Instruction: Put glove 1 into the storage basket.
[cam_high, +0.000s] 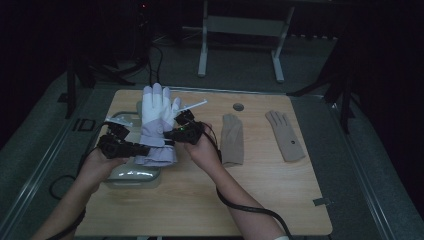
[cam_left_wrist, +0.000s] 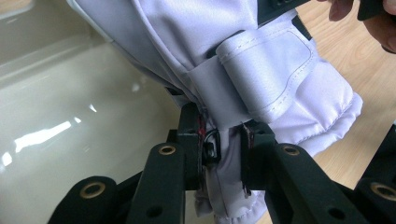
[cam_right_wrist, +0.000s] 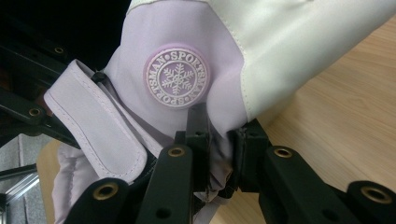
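Item: white-and-lilac ski glove (cam_high: 158, 125), high view, held upright above the counter (cam_high: 200, 200) and clear bin (cam_high: 132, 177); left hand-held gripper (cam_left_wrist: 223, 147) clamps its cuff; right hand-held gripper (cam_right_wrist: 219, 140) pinches fabric below the snowflake badge (cam_right_wrist: 176, 77); next, likely lowering it binward.

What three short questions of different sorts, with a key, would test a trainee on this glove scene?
1. True or false: both grippers clamp the white and lilac ski glove.
2. How many beige gloves lie on the table?
3. Under the ski glove sits: A) a pale tray, B) a book, C) a bowl.

Key: 1 true: the left gripper and the right gripper each pinch its cuff. 2 two: one, another. 3 A.
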